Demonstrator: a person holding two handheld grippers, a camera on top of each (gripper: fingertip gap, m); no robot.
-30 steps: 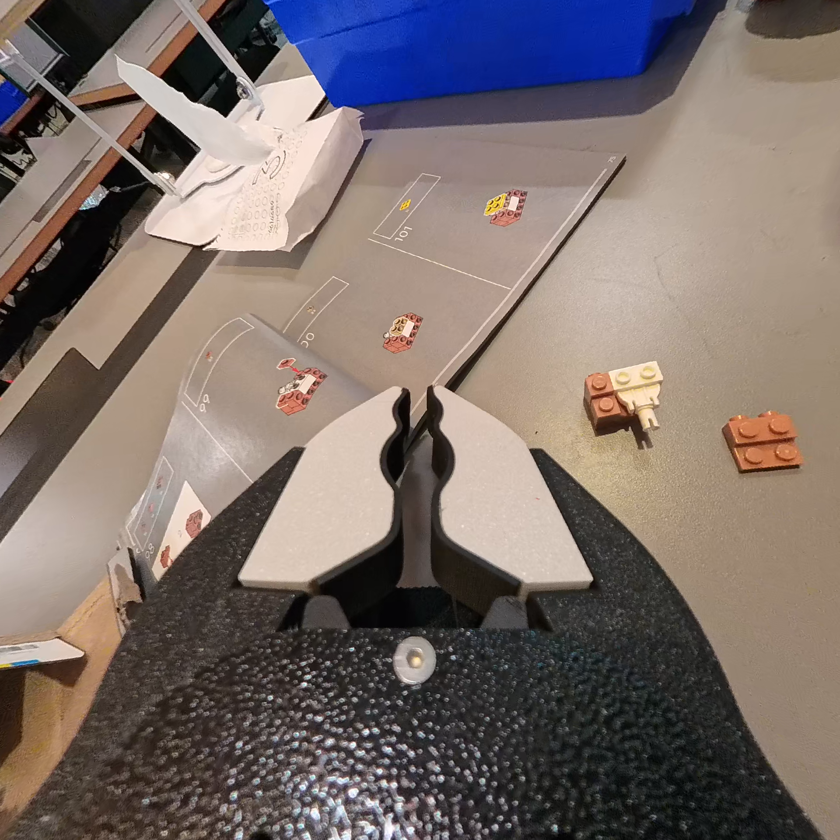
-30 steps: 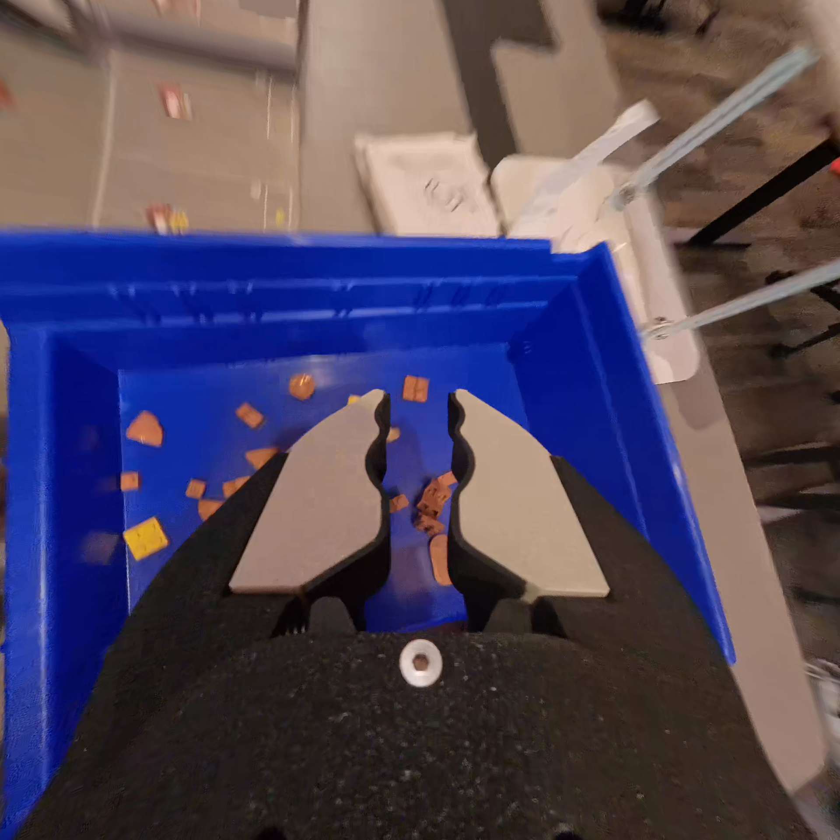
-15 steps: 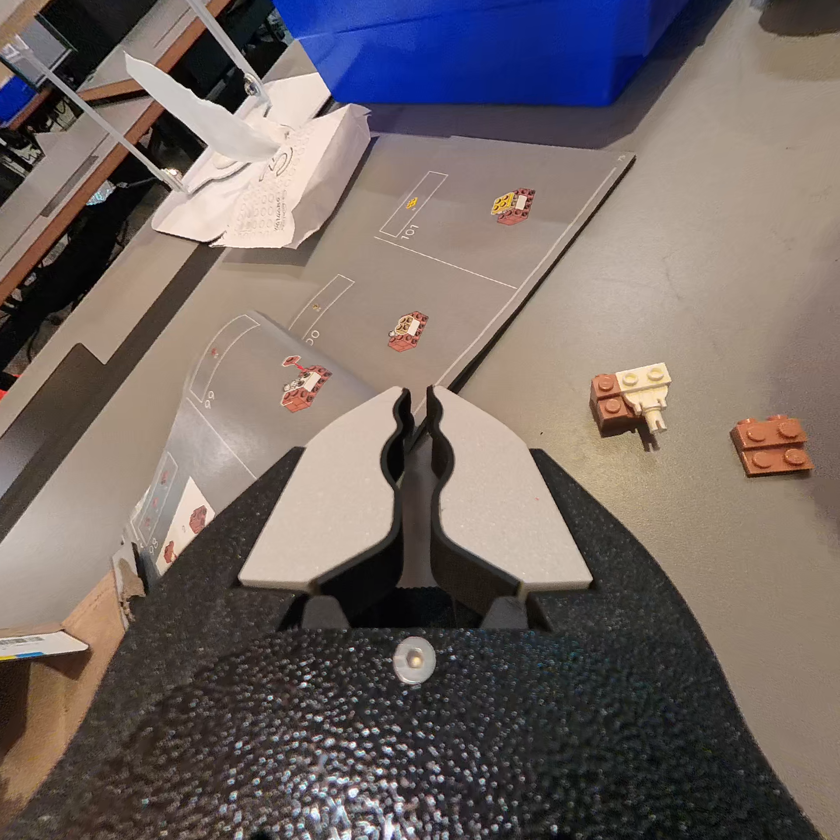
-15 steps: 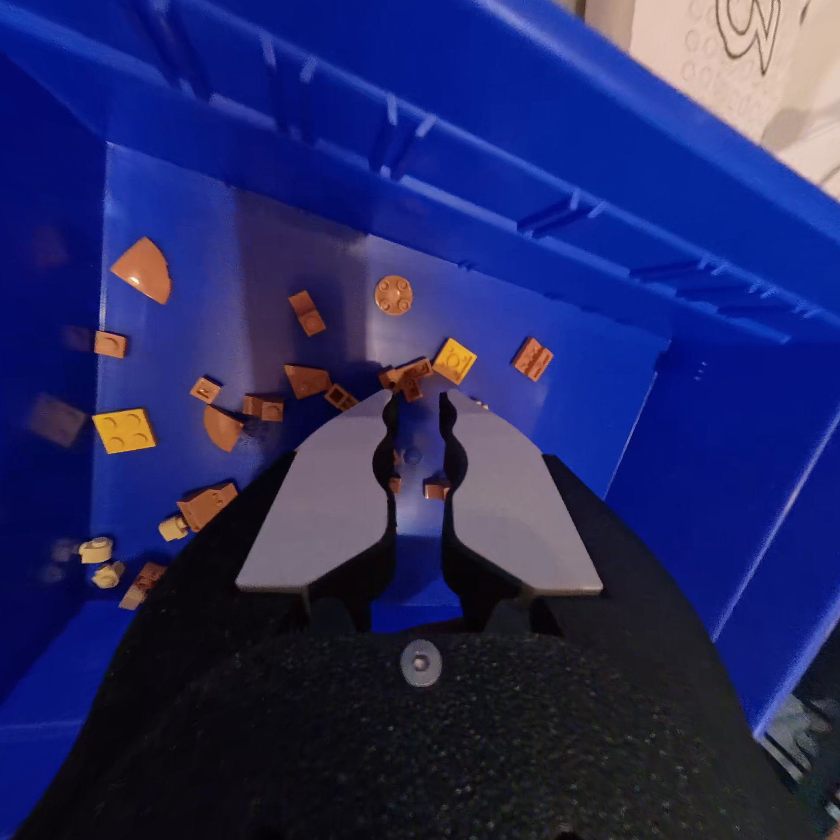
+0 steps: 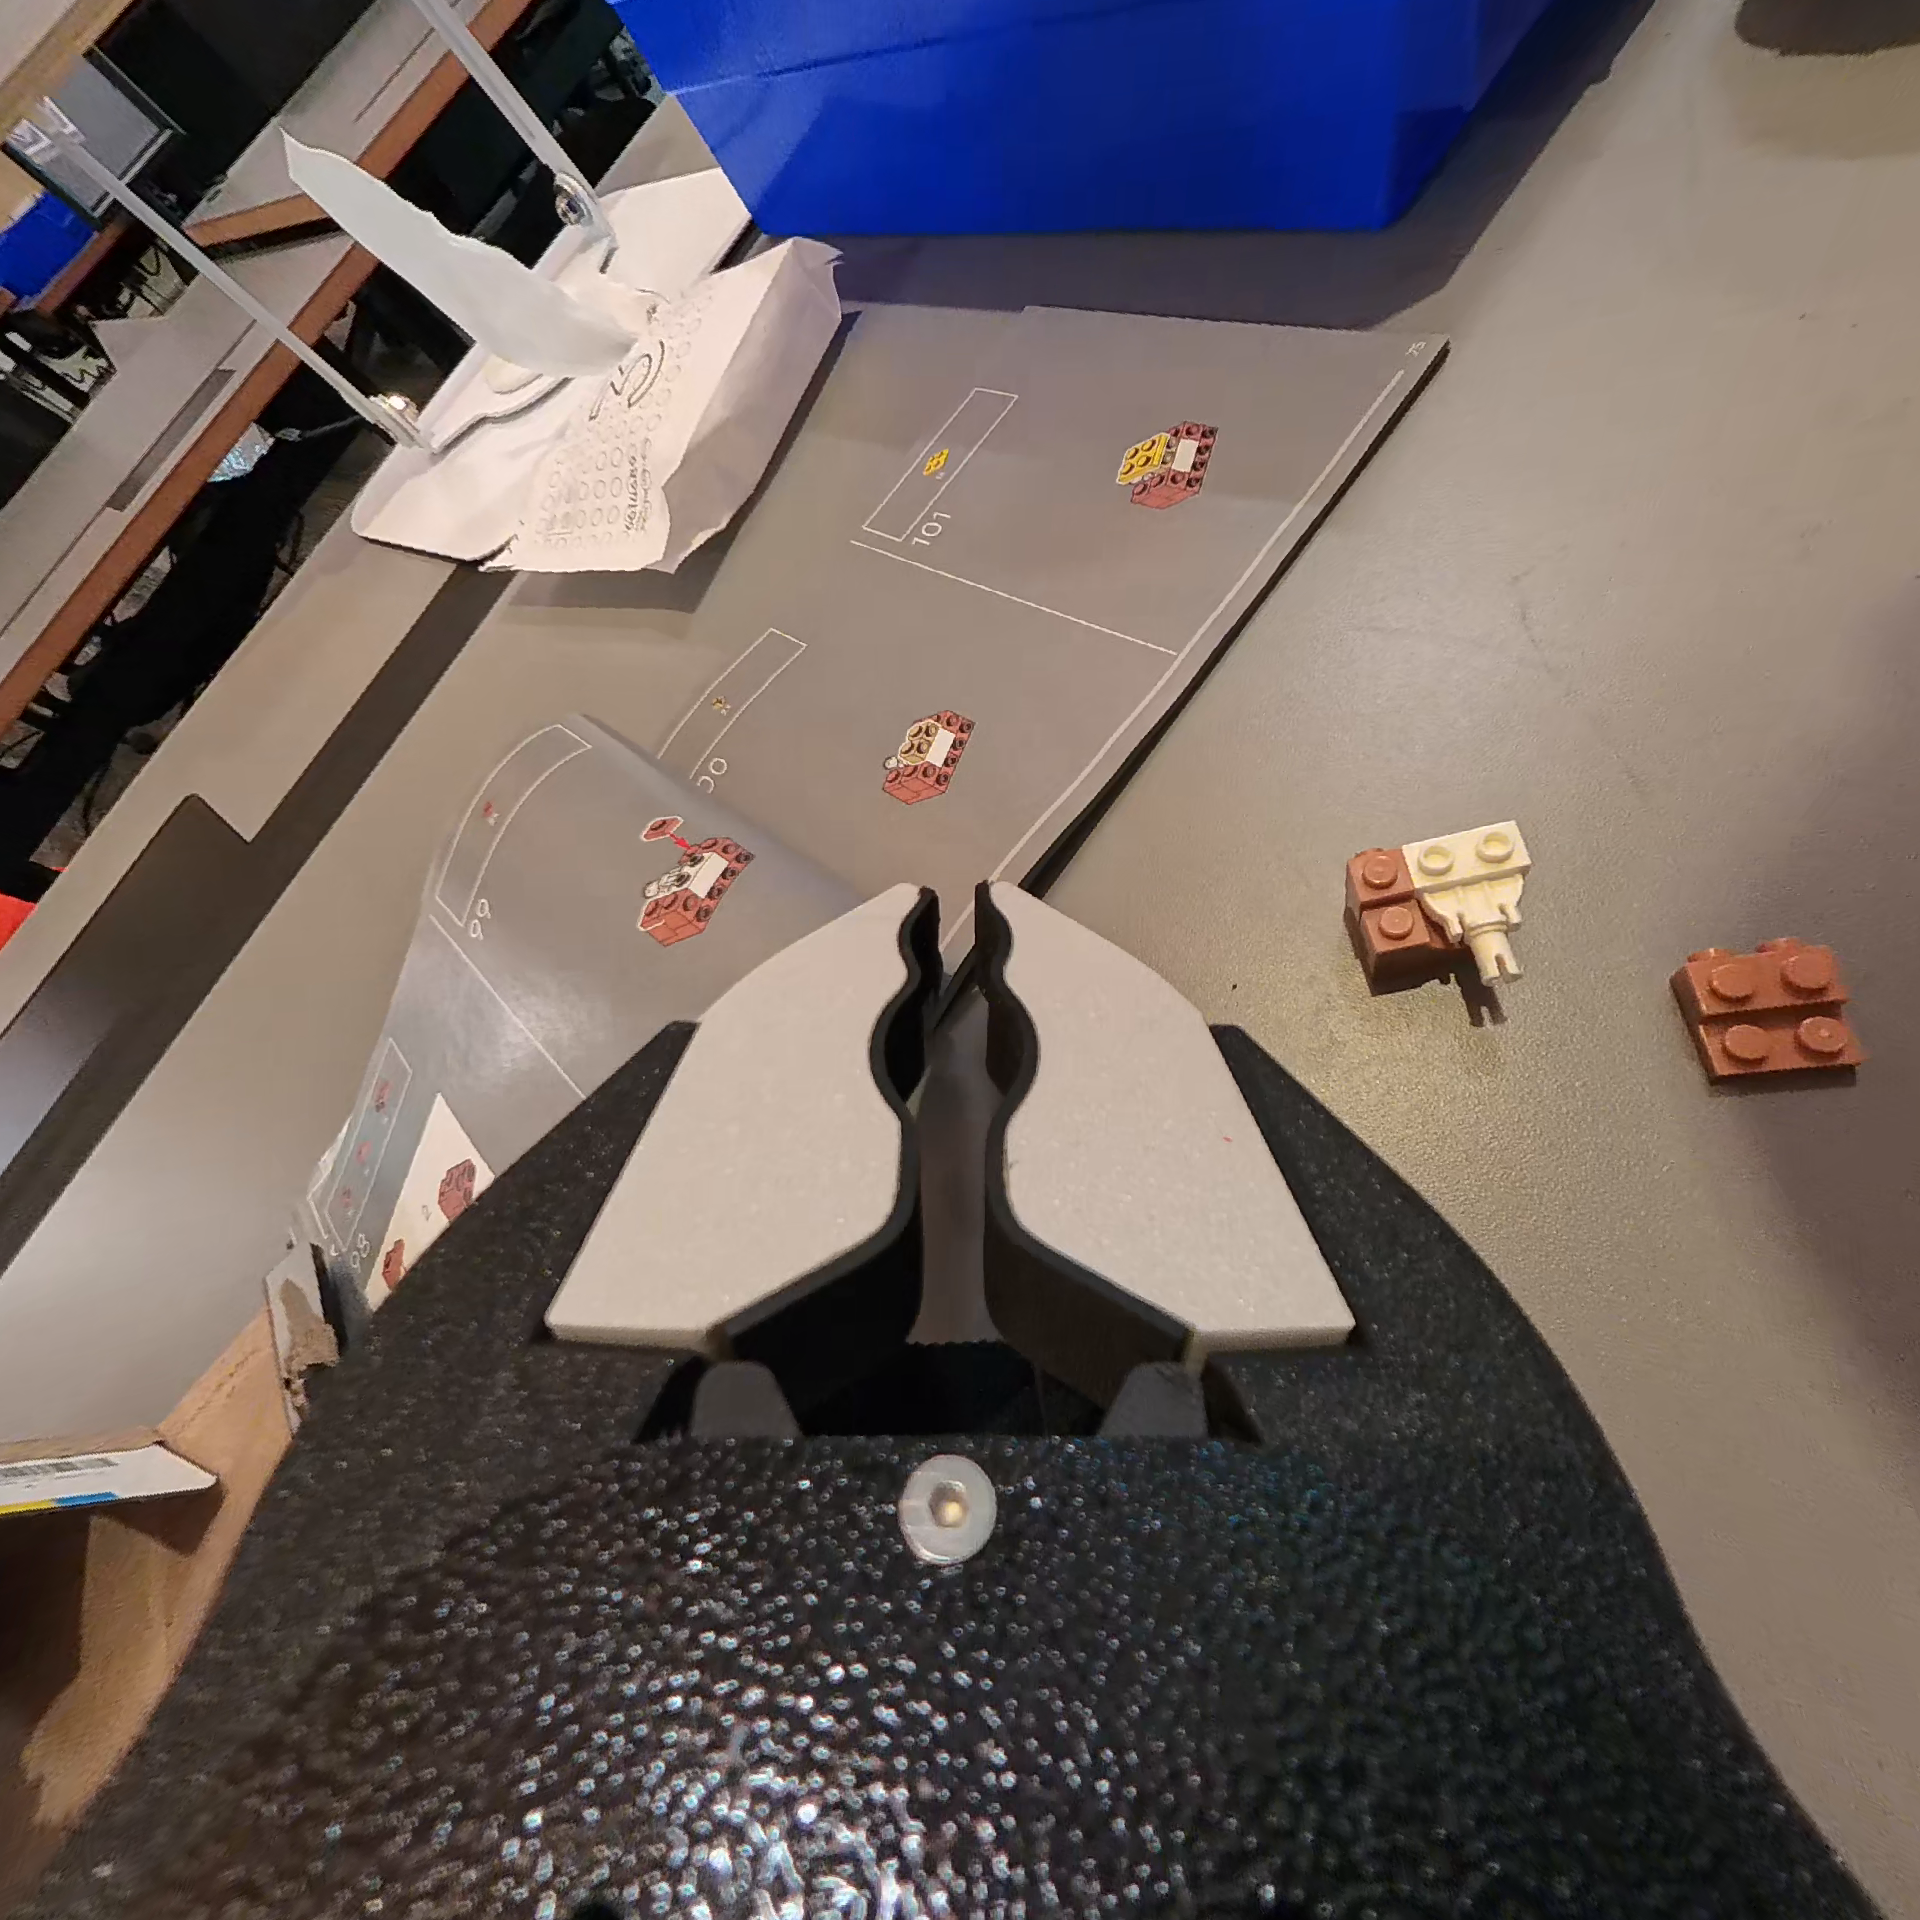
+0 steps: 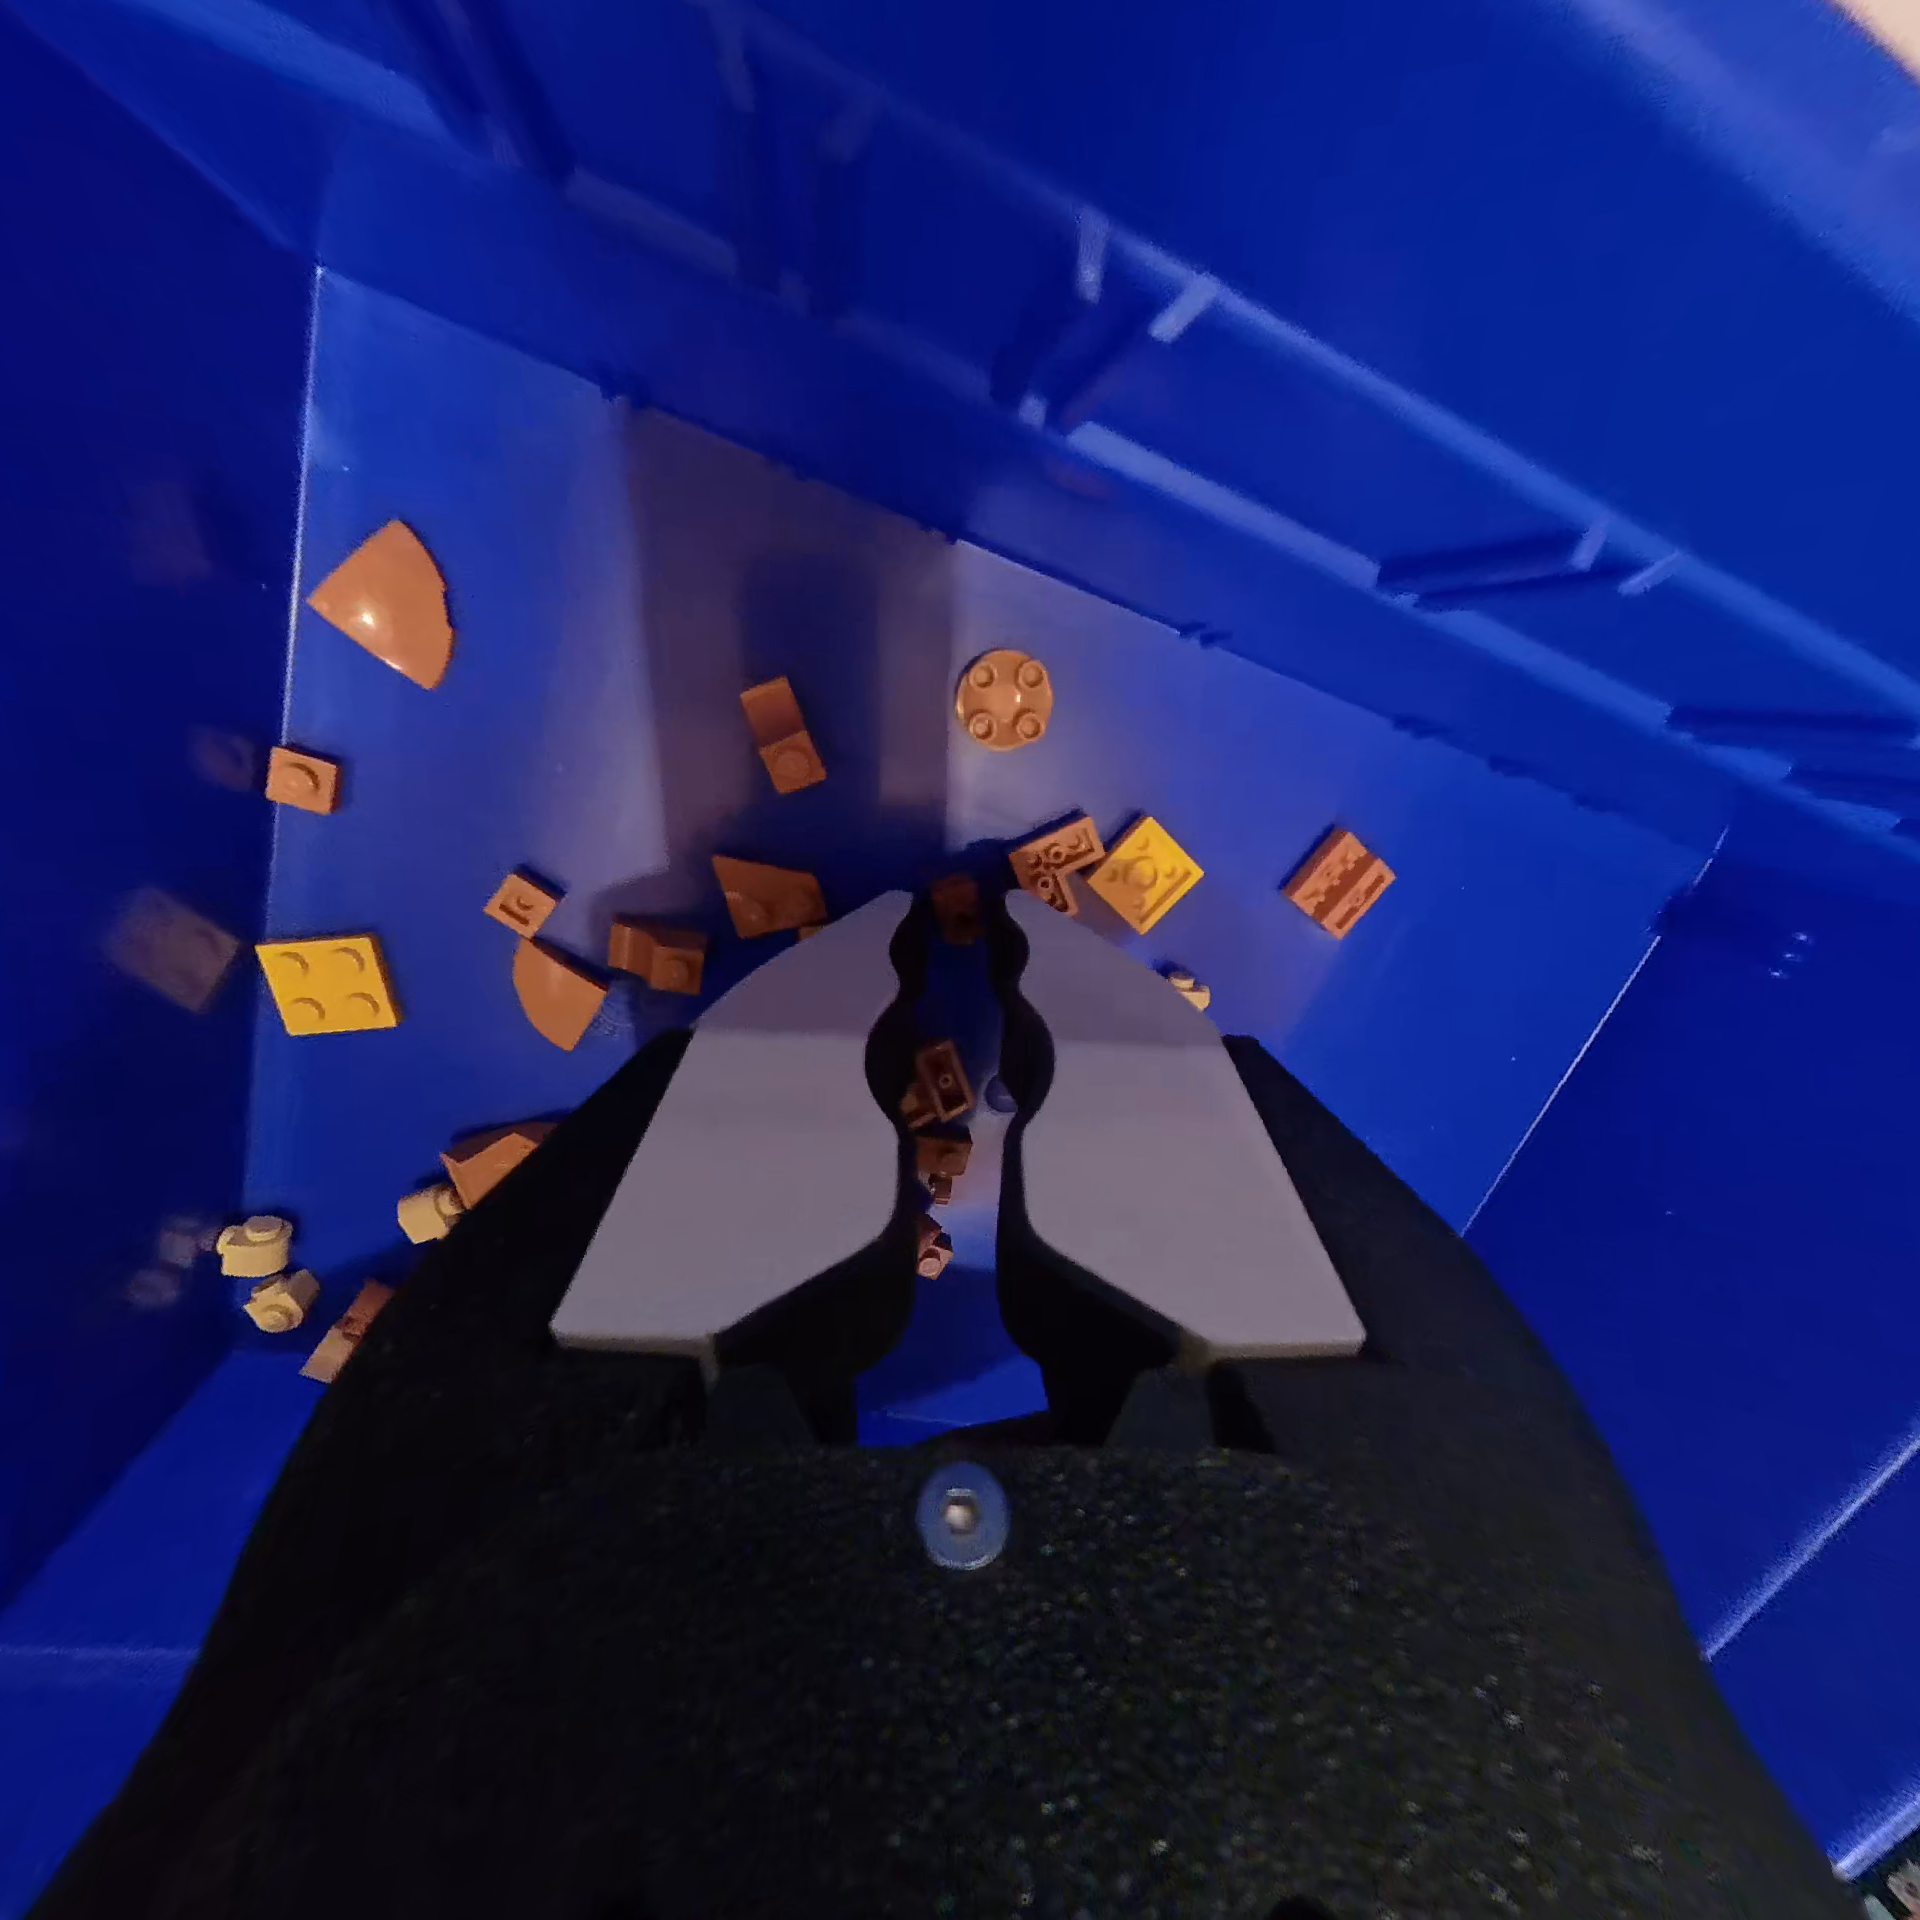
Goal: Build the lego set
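Blue bin (image 6: pixel 1351 312) floor: small brown brick (image 6: pixel 954 906) between right jaws.

Left wrist view: even indoor light, sharp centre, soft shadows beside brown brick assembly (image 5: pixel 1434 904), speckled glare on black gripper housing at bottom. Right wrist view: dim inside blue bin (image 6: pixel 1351 312), motion blur along upper edge, wide-angle bending at corners.
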